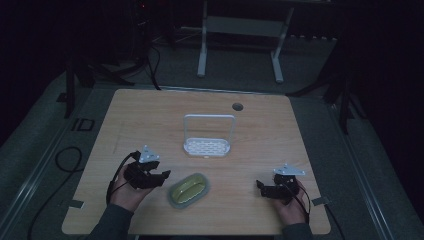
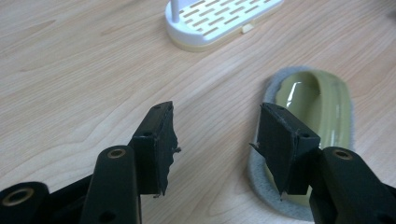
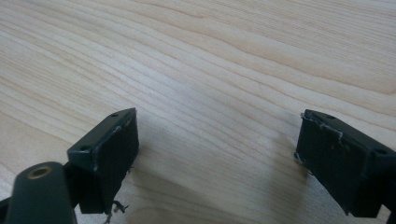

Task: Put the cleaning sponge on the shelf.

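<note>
Low in the frame, the left tool [image 1: 161,176] hangs open and empty beside the green dish [image 1: 189,189] at lower centre of the table [image 1: 150,115], seemingly mid-approach; next, straddle its rim and close, while the right tool [image 1: 261,186] waits open.

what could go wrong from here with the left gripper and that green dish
1. The left gripper is open, with its right-hand jaw over the near rim of the green dish; closing now would likely clip only the rim and tip or push the dish.
2. The dish sits on a grey pad, so a pinch might take the pad too.
3. The white rack stands just beyond; a lifted dish swung forward could knock it.
</note>
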The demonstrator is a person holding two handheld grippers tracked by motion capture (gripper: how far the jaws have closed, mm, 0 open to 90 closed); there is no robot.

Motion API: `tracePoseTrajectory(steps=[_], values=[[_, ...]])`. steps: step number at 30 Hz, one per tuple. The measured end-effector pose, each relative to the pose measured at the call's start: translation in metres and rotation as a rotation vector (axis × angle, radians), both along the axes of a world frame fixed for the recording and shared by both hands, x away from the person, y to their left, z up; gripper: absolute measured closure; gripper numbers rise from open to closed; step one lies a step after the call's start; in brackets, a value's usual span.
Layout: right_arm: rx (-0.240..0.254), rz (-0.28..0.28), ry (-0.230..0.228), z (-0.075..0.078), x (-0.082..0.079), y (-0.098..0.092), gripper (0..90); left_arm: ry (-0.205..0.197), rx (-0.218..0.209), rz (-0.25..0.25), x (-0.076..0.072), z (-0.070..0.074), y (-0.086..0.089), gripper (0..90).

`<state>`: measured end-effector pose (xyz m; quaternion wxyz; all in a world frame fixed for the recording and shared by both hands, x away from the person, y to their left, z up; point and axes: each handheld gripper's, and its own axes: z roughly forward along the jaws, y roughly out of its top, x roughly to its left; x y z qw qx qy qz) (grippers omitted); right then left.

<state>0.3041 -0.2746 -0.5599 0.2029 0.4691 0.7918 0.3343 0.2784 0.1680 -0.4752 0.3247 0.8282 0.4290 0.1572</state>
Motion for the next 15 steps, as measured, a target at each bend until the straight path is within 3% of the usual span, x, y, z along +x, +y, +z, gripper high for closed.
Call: tracePoseTrajectory(steps=[15], values=[[0.000, 0.001, 0.000, 0.000, 0.000, 0.000, 12.6, 0.030, 0.040, -0.058, -0.004, 0.010, -0.014, 50.4]])
